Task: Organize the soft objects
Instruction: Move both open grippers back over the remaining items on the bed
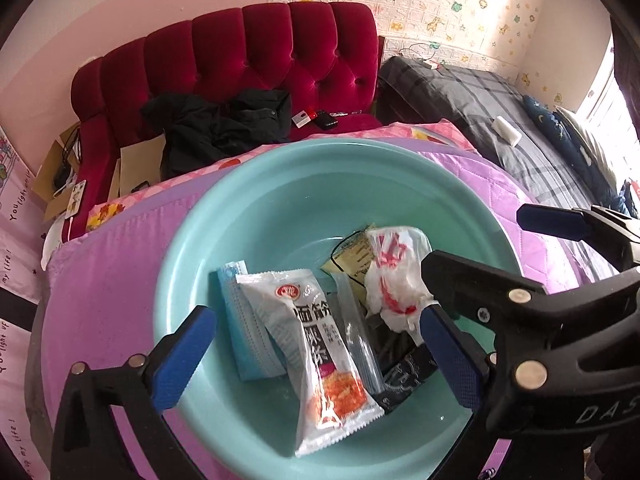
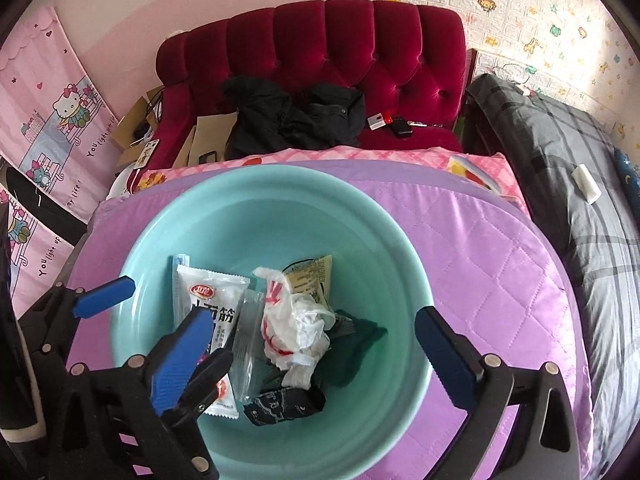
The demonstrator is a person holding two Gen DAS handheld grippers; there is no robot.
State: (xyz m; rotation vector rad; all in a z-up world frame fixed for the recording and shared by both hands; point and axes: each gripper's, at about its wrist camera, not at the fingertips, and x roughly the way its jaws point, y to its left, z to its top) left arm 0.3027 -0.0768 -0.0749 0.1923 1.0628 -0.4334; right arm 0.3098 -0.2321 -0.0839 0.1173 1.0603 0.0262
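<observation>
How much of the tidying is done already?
Looks mostly done: the white snack packet, crumpled white plastic bag and black pouch lie inside the round teal basin. Both claws, left and right, hang open, holding nothing. Nothing loose shows on the purple quilt.

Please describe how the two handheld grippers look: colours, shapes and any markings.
The left gripper and the right gripper look alike: angular black plastic frames with round silver bolt heads, each bearing two flat, ribbed blue finger pads. Pale letters "DAS" mark one black body. No cables or sleeves show.
</observation>
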